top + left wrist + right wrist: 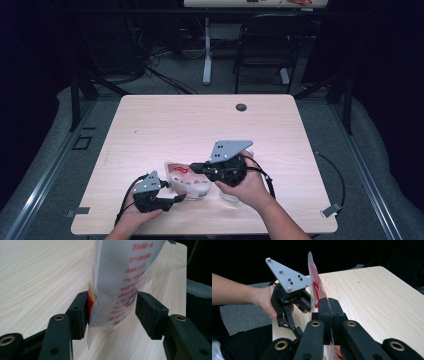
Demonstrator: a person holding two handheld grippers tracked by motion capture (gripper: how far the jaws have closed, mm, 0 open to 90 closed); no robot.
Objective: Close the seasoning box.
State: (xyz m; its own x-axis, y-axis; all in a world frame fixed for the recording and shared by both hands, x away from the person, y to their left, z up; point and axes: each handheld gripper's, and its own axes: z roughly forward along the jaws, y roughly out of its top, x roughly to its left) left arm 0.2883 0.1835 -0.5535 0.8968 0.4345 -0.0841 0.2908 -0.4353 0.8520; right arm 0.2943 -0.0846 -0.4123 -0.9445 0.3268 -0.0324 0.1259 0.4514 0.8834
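Observation:
A clear plastic bag [186, 179] with red print and pale contents sits between both grippers near the table's front edge. My left gripper [178, 198] comes at it from the lower left. In the left gripper view the bag [125, 272] stands upright between the jaws of my left gripper [112, 307], and both pads touch its sides. My right gripper [196, 167] reaches in from the right. Its jaws are shut on the thin top edge of the bag [315, 282], as the right gripper view shows at my right gripper [328, 302]. The left gripper [305, 304] with its grey plate shows beyond the bag.
The light wooden table [200, 120] has a round cable hole [241, 107] near its far edge. A pale see-through object [229, 196] lies under the right hand. A black chair [265, 45] and another desk stand beyond the table. Dark floor surrounds it.

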